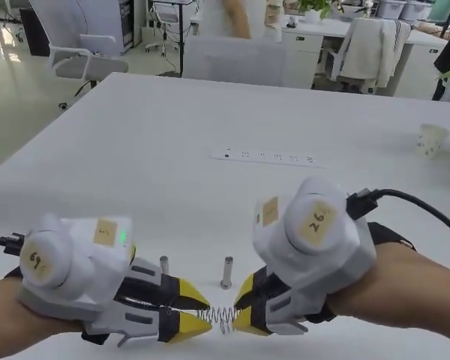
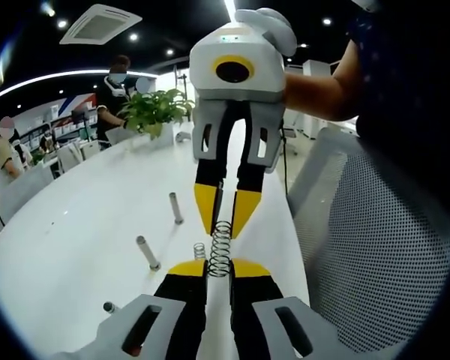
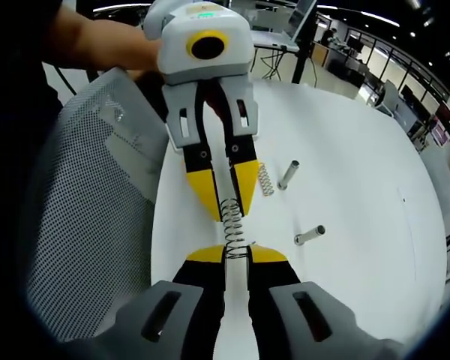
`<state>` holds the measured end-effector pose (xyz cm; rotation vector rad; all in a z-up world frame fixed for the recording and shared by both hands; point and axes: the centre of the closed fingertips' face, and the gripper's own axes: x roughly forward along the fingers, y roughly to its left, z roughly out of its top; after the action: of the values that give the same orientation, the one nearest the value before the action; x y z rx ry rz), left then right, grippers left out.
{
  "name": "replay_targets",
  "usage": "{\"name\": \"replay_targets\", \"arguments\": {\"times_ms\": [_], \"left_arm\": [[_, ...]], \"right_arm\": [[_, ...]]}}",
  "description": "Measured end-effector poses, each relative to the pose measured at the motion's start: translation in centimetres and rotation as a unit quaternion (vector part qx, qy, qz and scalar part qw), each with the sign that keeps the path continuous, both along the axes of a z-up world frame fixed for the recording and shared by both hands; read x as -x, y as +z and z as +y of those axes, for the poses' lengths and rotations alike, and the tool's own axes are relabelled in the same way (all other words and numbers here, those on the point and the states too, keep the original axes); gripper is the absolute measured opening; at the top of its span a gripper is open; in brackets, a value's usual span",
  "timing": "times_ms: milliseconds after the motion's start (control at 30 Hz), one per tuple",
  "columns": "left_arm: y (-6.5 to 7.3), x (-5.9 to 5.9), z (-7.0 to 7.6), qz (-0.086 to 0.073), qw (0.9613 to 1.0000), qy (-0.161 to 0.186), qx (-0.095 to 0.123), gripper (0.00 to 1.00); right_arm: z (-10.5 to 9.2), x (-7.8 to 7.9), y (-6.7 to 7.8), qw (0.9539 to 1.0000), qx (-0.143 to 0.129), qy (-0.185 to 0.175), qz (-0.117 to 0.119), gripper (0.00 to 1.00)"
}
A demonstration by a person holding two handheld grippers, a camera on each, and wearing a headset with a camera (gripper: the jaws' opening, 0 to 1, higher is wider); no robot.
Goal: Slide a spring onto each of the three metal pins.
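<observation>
Left gripper [image 1: 201, 313]: low at the left in the head view, pointing right. We read its yellow jaws as drawn in narrow, pinching one end of the spring.
Left gripper, own view: jaws [image 2: 218, 268] almost together, with the spring's near end seated between the yellow tips.
Third pin [image 2: 109, 307]: seen in the left gripper view, on the table to the left of that gripper's jaws.
First pin [image 1: 164, 264]: upright on the white table [image 1: 210, 120], just behind the left gripper's jaws and apart from the spring.
Spring [image 1: 222, 316]: held off the table, stretched straight between the two sets of tips, one end in each gripper. It is in front of the pins and touches none of them.
Second spring [image 2: 199, 251]: loose on the table, just beside the held one on the pin side. In the right gripper view it lies between the left gripper's tip and a pin.
Second pin [image 1: 227, 272]: upright, just behind the spring's middle, between the two grippers.
Right gripper [image 1: 238, 307]: low and right of centre, pointing left. Jaws narrow and closed on the spring's other end.
Right gripper, own view: tips [image 3: 236, 253] nearly touching, with the spring rising from between them to the left gripper's tips.
Power strip [image 1: 268, 157]: flat on the table, well beyond the grippers.
Paper cup [image 1: 433, 139]: far right on the table.
</observation>
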<state>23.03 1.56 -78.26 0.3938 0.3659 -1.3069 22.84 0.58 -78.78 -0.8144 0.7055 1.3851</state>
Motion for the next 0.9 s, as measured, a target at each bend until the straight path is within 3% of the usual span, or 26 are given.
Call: {"name": "replay_targets", "arguments": {"times_ms": [300,900], "left_arm": [[-0.1,0.3,-0.2,-0.002,1.0,-0.006,-0.006,0.02],[-0.1,0.4,-0.3,-0.004,0.9999,-0.01,-0.007,0.02]], "right_arm": [[0.0,0.4,0.6,1.0,-0.001,0.004,-0.001,0.08],[1.9,1.0,3.3,0.9992,-0.037,0.014,-0.01,0.08]]}}
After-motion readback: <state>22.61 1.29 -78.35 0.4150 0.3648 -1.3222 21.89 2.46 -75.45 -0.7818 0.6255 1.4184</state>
